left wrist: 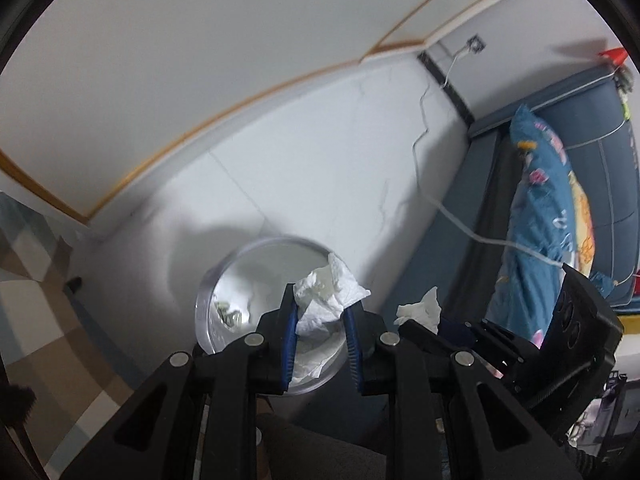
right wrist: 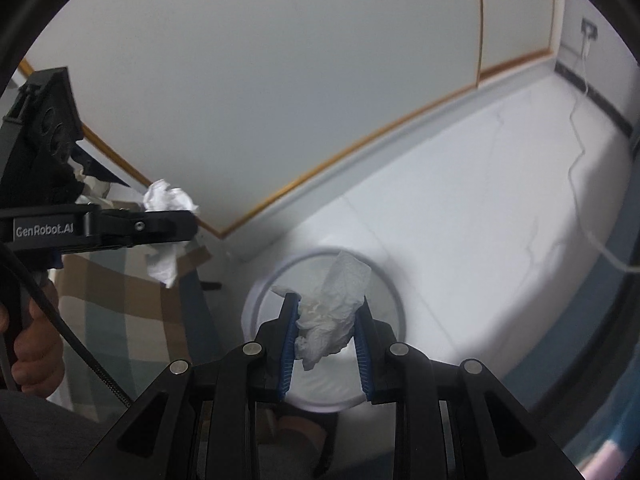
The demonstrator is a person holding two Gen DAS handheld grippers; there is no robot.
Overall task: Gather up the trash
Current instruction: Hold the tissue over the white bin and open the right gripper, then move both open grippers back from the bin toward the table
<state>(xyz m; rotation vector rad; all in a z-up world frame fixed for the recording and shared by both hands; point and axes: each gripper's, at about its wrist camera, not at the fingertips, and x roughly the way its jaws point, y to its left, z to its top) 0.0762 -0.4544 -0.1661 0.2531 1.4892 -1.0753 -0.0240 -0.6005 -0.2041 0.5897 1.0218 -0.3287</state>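
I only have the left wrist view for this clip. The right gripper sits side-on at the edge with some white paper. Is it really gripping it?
Observer: Yes. In the right wrist view the right gripper has both blue pads pressed into a crumpled white tissue.
Reviewer: Is it lined up with the bin?
Observer: From that camera the round clear bin lies directly behind the tissue, with its opening facing the lens.
Reviewer: Anything about the left gripper that I can't see?
Observer: The side of the left gripper reads GenRobot.AI, and a bare hand holds its handle.
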